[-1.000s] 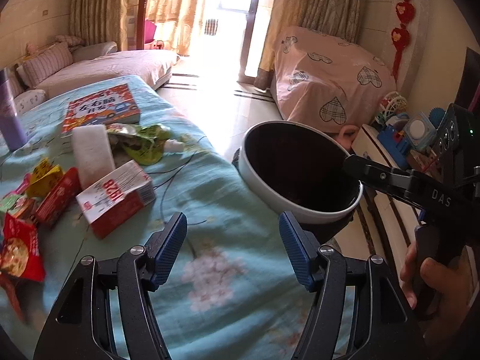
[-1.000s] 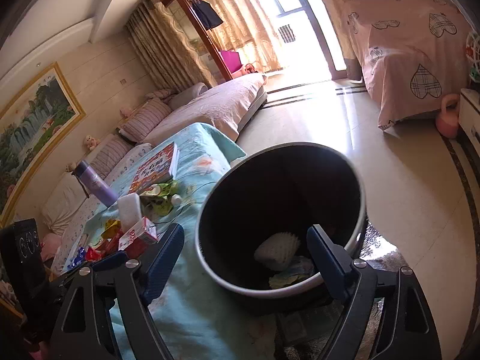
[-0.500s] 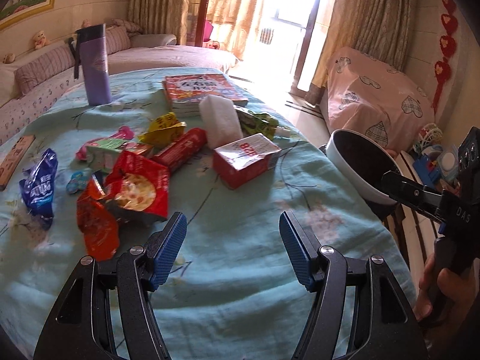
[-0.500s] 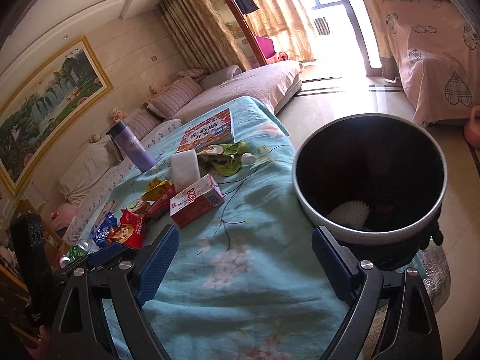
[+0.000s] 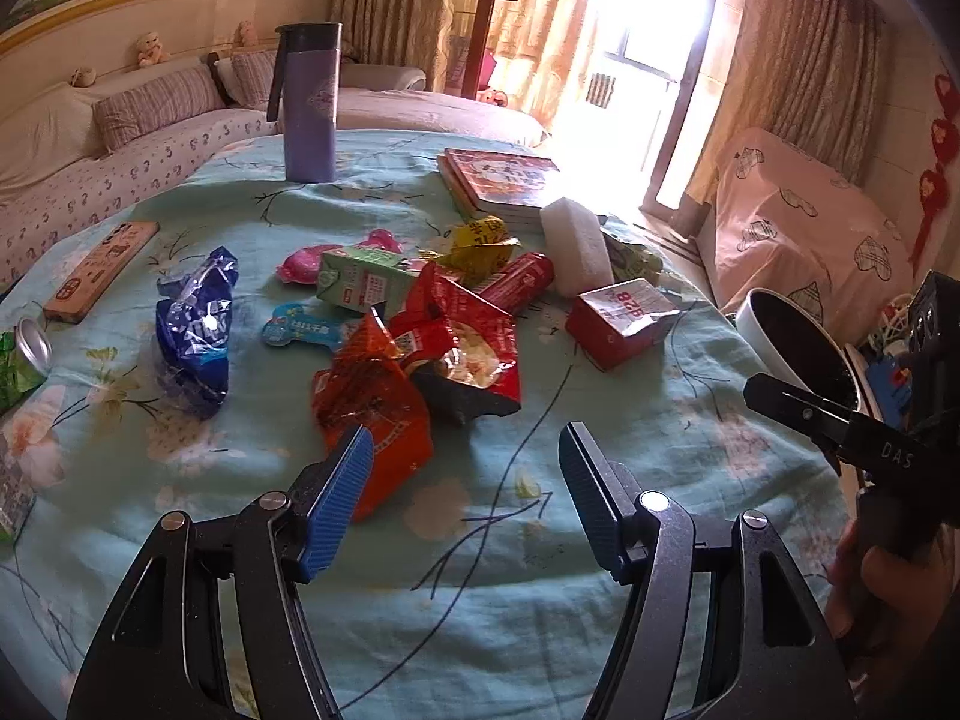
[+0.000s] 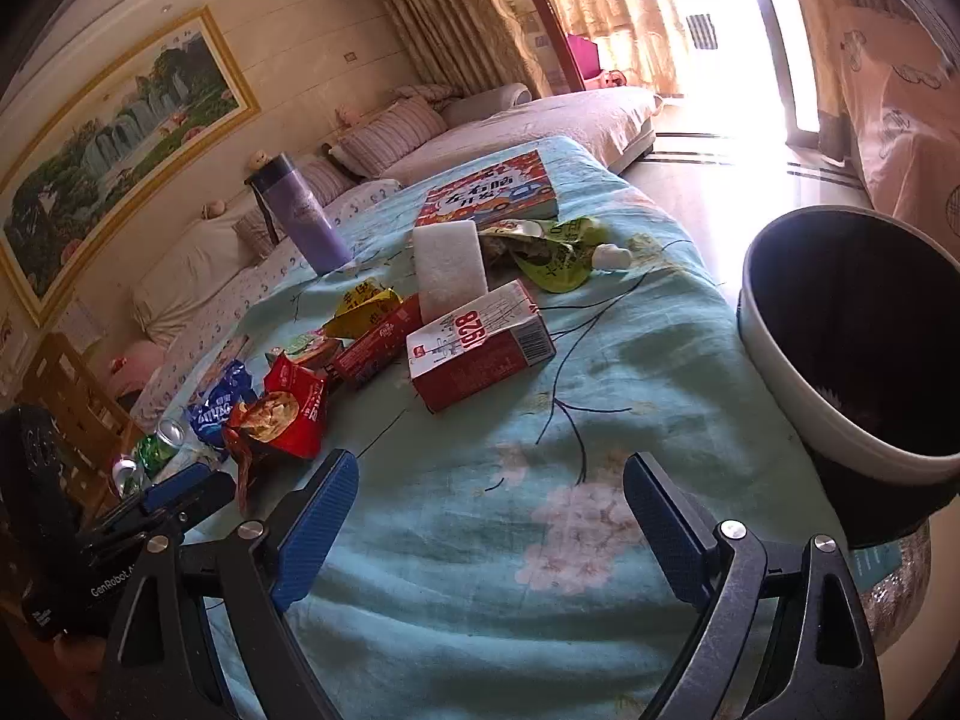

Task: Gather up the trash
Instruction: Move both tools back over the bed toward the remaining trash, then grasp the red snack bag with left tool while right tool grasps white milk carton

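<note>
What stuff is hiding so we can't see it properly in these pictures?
- Inside of the bin, right wrist view: too dark, and its far side is cut off by the picture edge.
- Green can, left wrist view: cut off by the left edge.
- Orange wrapper, left wrist view: its near end is hidden behind a finger of the left gripper.
- Book, left wrist view: glare washes out the cover.

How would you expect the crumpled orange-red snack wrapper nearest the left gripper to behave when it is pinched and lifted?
The orange-red wrapper looks like thin creased foil, so it is probably floppy and very light. Its glossy surface may slip between the pads. Lying loose on the tablecloth, it would likely slide rather than roll if pushed.
</note>
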A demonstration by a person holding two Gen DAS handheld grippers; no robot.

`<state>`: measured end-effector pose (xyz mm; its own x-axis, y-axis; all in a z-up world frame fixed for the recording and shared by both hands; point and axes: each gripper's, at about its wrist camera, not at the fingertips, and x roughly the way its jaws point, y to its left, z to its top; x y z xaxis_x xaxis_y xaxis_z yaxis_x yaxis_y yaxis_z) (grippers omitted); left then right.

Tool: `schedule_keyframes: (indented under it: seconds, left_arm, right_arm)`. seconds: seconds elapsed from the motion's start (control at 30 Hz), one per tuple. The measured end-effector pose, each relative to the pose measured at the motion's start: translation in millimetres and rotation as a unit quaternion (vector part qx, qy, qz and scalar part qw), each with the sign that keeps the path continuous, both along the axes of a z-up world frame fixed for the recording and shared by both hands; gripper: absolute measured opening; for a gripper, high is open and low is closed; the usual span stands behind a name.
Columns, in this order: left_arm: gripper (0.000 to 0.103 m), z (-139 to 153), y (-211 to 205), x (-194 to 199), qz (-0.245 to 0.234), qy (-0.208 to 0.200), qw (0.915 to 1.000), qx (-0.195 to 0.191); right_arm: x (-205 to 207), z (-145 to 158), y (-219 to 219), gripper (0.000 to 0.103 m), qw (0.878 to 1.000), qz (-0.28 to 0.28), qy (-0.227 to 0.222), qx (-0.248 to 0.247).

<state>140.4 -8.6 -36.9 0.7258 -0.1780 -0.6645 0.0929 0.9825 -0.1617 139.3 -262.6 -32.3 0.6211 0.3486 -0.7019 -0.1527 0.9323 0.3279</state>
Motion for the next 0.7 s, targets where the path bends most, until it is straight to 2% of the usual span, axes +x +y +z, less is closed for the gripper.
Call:
schedule_keyframes:
  seconds: [0.17, 0.27, 0.53, 0.63, 0.7]
  left_arm:
    - [0.074, -1.5, 13.2, 3.3, 0.020, 0.001, 0.9997, 0.012]
    - [0.080, -2.6, 19.1, 9.4, 0.027, 0.006, 0.9994, 0.018]
    - [0.081, -18.6, 27.9, 34.9, 0.032, 0.035, 0.9982, 0.038]
    - [0.080, -24.6, 28.2, 41.2, 0.028, 0.044, 0.9978, 0.042]
    - [0.075, -26.2, 26.0, 42.4, 0.026, 0.042, 0.9975, 0.050]
  right_arm:
    - [19.0, -1.2, 19.5, 0.098, 0.998, 0.041, -0.012, -0.053]
    - [35.1, -3.2, 30.8, 0.098, 0.995, 0.063, -0.018, -0.079]
    - [82.4, -22.2, 52.2, 0.099, 0.985, 0.112, 0.000, -0.129]
    - [96.1, -32.1, 55.0, 0.099, 0.983, 0.115, 0.014, -0.141]
    - [102.7, -36.8, 53.9, 0.098, 0.984, 0.113, 0.021, -0.135]
